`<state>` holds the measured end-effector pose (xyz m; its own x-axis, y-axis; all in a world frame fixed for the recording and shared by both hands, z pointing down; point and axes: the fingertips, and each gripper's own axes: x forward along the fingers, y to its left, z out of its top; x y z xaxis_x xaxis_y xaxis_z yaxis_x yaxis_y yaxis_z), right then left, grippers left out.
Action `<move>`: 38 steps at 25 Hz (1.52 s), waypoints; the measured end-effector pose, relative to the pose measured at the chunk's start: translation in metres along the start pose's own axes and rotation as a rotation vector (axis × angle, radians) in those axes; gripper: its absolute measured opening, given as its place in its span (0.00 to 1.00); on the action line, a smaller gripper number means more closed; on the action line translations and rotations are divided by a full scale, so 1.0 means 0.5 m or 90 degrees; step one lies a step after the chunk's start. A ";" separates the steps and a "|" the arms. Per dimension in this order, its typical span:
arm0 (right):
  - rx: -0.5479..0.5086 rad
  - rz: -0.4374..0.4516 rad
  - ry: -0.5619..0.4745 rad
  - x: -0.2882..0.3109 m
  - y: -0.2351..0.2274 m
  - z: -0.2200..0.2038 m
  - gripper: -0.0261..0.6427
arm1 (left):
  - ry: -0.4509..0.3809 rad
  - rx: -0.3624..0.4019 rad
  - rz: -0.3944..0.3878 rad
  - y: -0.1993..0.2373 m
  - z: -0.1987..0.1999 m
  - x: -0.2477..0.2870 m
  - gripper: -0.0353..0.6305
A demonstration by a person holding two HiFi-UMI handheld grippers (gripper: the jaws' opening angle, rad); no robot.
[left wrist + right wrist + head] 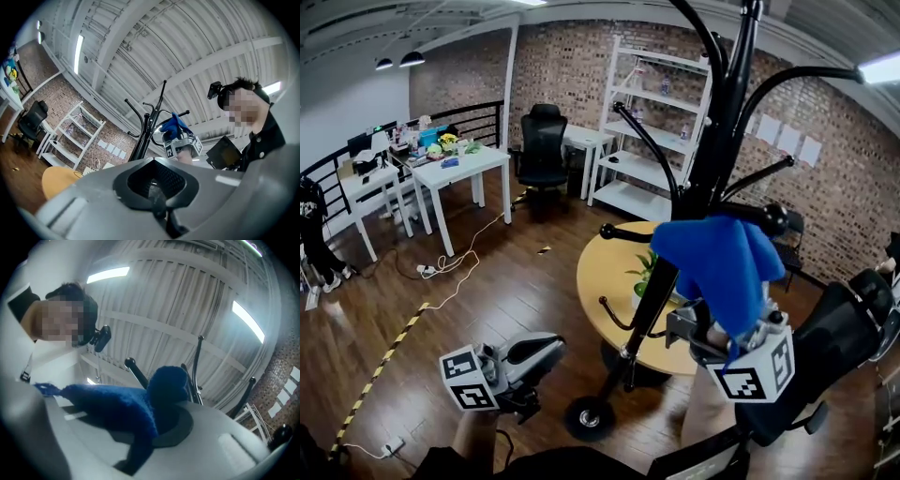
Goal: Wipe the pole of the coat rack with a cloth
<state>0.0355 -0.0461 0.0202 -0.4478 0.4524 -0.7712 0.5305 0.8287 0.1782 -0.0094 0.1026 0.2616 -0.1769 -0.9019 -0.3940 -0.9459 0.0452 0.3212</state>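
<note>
Seemingly the wiping is under way but not finished: the right gripper is clamped on the blue cloth, which sits over the coat rack pole just below its hooks; the lower stretch likely remains to be wiped; the left gripper hangs low, jaws together on nothing; the cloth hides whether it touches the pole, and the rack's top is cut off.

We list: cloth, blue, plush, matt pile. Pole of the coat rack, black metal, smooth, semi-gloss. Floor, dark wood boards, polished. Round table, yellow wood-look top, matt.
</note>
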 end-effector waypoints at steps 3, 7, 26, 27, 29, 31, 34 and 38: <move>0.007 -0.055 0.081 -0.003 -0.052 -0.080 0.07 | 0.007 -0.010 0.002 0.000 -0.009 -0.003 0.04; -0.002 -0.094 0.189 -0.056 -0.080 -0.189 0.07 | 0.019 -0.027 0.002 -0.005 -0.034 0.005 0.04; 0.340 -0.204 0.584 -0.517 -0.001 -0.591 0.07 | 0.063 -0.094 -0.019 -0.015 -0.115 0.039 0.04; 0.349 -0.189 0.624 -0.531 0.014 -0.604 0.07 | 0.064 -0.096 -0.021 -0.016 -0.118 0.043 0.04; 0.365 -0.166 0.660 -0.550 0.042 -0.610 0.07 | 0.066 -0.098 -0.024 -0.017 -0.122 0.048 0.04; 0.393 -0.159 0.663 -0.560 0.058 -0.592 0.07 | 0.064 -0.099 -0.029 -0.020 -0.122 0.053 0.04; 0.421 -0.120 0.690 -0.573 0.084 -0.555 0.07 | 0.062 -0.096 -0.037 -0.023 -0.119 0.059 0.04; 0.389 -0.100 0.695 -0.568 0.080 -0.566 0.07 | 0.059 -0.089 -0.043 -0.025 -0.112 0.060 0.04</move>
<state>-0.0197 -0.0482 0.4194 -0.7415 0.6409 0.1985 0.5334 0.7426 -0.4050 0.0124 0.0508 0.2940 -0.0826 -0.9370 -0.3395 -0.9065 -0.0709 0.4163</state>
